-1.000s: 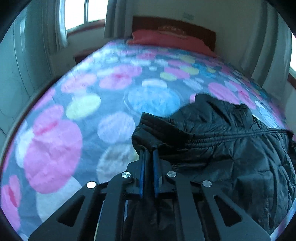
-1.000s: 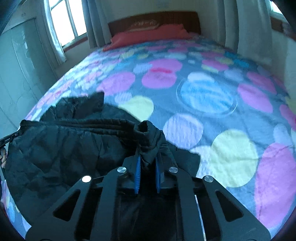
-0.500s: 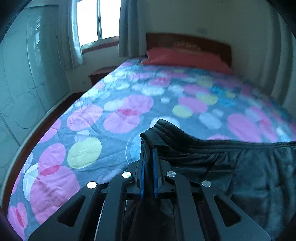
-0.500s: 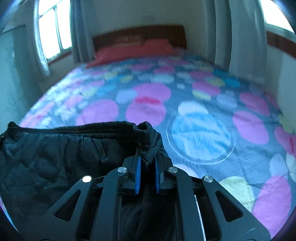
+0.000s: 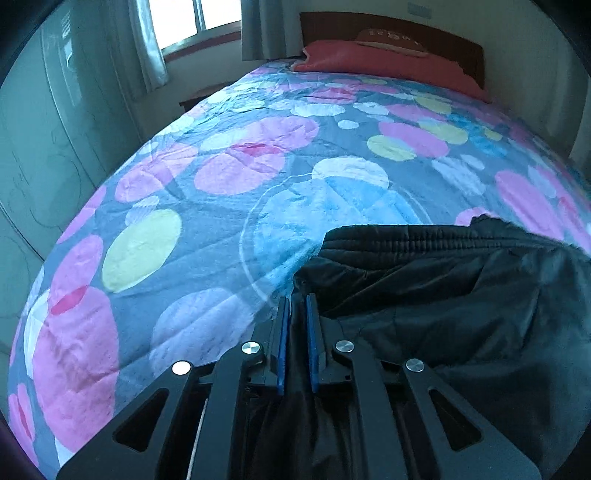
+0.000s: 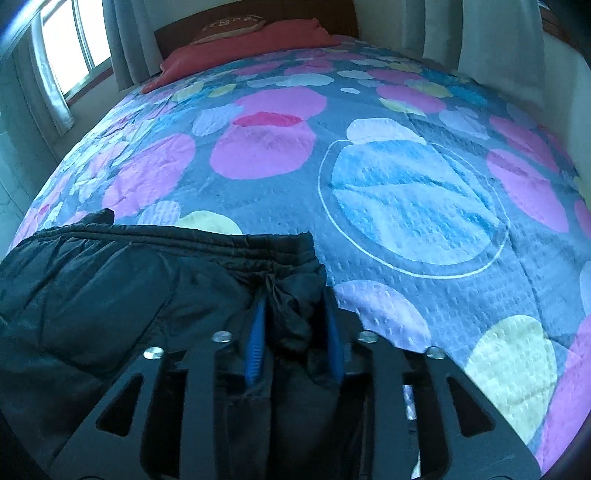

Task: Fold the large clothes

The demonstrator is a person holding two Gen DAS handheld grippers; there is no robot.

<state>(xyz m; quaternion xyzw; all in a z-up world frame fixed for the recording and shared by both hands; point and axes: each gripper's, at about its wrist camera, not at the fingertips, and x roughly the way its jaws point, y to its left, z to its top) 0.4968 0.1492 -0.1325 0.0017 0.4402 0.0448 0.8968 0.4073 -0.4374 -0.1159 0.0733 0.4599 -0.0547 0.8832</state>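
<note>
- Left tongs [image 5: 298,306] were clamped on the black jacket [image 5: 443,288] hem near the bed [image 5: 221,221] foot.
- Right tongs [image 6: 295,314] were spread apart, hem [image 6: 291,317] bunched loosely between.
- Only the left view showed the nightstand [image 5: 199,96].

slightly shiny quilted black jacket [image 5: 461,295]; embossed, textured cloth bedspread [image 6: 406,206] (dimpled); dark wooden headboard [image 5: 388,29].

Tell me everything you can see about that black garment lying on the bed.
The black garment looks like thin, slightly shiny quilted fabric with a ribbed, gathered elastic band along its far edge. It lies spread and wrinkled on the spotted bedspread. The left gripper is shut on one corner; the right gripper has its fingers apart, with bunched fabric between them. What kind of garment it is cannot be told.
</note>
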